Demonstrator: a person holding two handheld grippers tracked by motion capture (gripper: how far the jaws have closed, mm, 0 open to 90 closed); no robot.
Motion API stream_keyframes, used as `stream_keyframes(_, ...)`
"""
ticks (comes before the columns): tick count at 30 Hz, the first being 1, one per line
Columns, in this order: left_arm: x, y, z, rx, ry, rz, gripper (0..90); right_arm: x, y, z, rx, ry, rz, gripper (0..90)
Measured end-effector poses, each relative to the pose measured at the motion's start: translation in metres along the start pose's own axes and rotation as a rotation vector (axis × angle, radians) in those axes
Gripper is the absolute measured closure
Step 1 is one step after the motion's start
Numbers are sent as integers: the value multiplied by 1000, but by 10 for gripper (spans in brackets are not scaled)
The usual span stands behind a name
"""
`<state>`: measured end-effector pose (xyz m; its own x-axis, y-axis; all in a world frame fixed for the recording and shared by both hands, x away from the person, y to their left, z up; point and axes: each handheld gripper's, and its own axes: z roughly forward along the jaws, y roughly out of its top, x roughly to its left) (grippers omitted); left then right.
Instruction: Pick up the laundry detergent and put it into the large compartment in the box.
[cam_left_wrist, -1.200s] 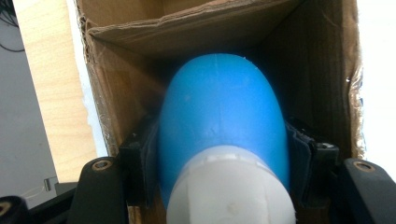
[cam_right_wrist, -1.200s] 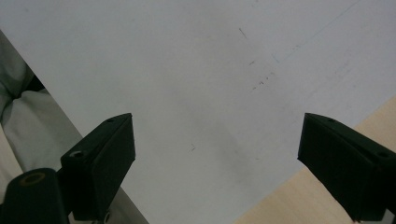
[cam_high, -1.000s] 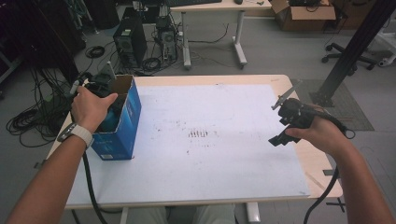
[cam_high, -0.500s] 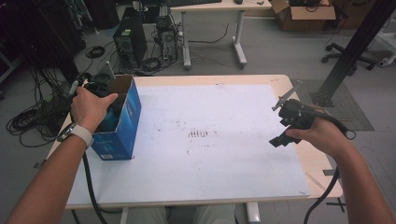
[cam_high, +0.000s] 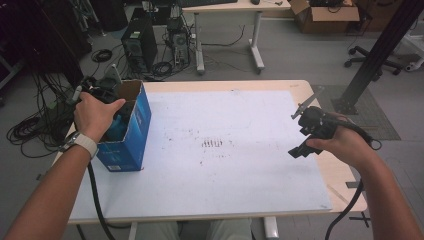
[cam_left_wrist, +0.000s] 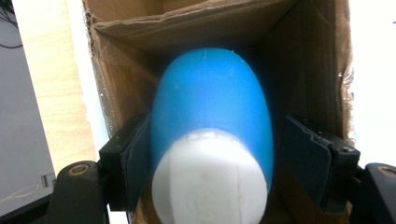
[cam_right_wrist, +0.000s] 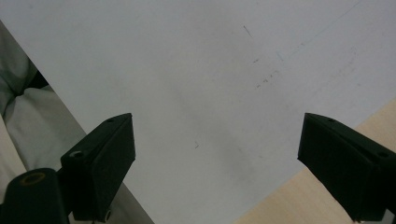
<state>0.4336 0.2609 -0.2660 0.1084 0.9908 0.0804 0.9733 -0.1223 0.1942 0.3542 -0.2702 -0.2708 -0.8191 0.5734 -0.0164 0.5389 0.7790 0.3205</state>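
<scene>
Bottle (cam_left_wrist: 212, 135), blue with a white cap, sits cap-up inside the box (cam_high: 131, 135) at the table's (cam_high: 260, 200) left edge, so we judge it is being dropped off there. Our left tool (cam_left_wrist: 212, 154) has just been opening: one pad is beside the bottle, the other stands clear, so it no longer grips. Our right tool (cam_right_wrist: 217, 158) waits wide open and empty over the white sheet (cam_right_wrist: 201, 70), out of the way.

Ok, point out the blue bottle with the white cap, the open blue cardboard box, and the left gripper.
blue bottle with white cap (cam_left_wrist: 212, 100), left gripper view, blue body
open blue cardboard box (cam_high: 134, 134), high view, outer side wall
left gripper (cam_left_wrist: 212, 163), left gripper view, midway between fingertips
</scene>
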Motion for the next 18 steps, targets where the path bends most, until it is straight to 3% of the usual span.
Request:
stream_keyframes(6, -1, -1, -9, -6, 15, 2, 207, 1, -1, -2, -2, -2, 2, 109)
stream_keyframes(18, -2, -5, -34, -49, 13, 1, 195, 6, -2, -6, -8, -7, -3, 109)
